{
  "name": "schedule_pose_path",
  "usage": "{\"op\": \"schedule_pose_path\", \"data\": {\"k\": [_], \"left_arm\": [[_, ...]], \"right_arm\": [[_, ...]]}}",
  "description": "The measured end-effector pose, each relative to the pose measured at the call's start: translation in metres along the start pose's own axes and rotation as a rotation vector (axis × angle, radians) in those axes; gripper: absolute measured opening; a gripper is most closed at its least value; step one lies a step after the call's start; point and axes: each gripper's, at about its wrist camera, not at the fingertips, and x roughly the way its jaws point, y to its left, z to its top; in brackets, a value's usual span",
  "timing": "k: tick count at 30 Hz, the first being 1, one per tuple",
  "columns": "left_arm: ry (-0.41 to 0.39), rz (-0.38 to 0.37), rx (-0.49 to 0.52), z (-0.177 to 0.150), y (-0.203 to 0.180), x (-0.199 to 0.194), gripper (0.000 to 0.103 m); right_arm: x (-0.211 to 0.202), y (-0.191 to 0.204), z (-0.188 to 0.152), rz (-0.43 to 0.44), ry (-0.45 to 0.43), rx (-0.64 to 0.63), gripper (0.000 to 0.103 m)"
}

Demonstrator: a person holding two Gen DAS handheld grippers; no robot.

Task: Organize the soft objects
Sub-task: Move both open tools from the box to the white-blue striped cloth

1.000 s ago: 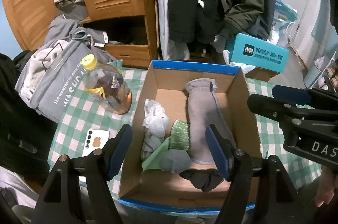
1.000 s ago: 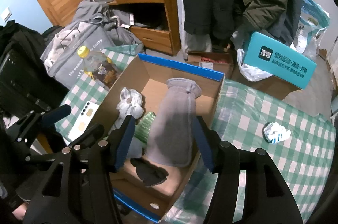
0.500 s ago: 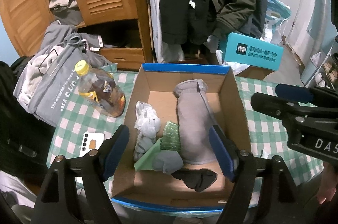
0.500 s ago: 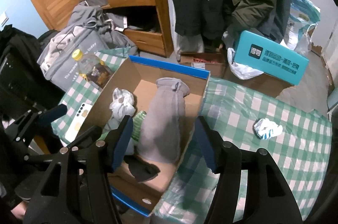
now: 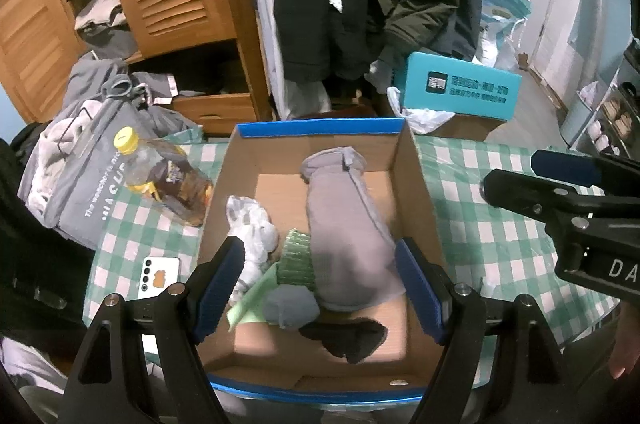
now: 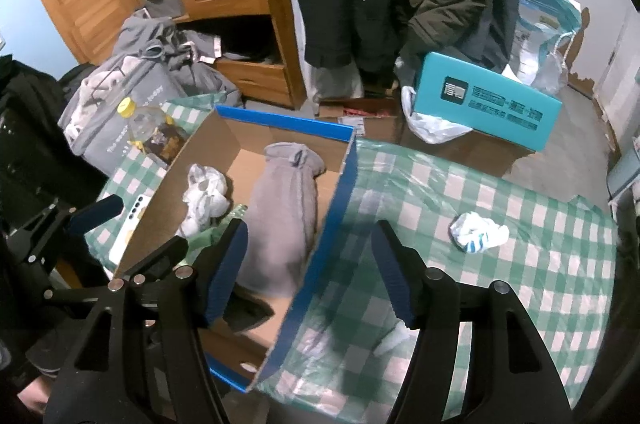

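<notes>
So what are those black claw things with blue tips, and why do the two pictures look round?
They are hand-held grabbers, one in each of a person's hands. Each carries a wide-angle camera, which bends the picture round. One picture looks past the left gripper, the other past the right gripper. Both have just been opening their jaws and hold nothing. On the green-and-white checked tablecloth stands a brown cardboard box with blue edges. Inside lie a long grey fleece cover, a white crumpled sock and a black sock. Another white balled sock with blue stripes waits outside on the cloth.
</notes>
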Motion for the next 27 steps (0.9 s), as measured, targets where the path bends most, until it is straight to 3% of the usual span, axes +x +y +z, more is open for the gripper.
{"op": "schedule_pose_path", "data": {"k": [27], "left_arm": [[0.062, -0.079, 0.115, 0.003, -0.083, 0.018, 0.080]], "right_arm": [[-0.018, -0.089, -0.034, -0.114, 0.029, 0.120, 0.065]]}}
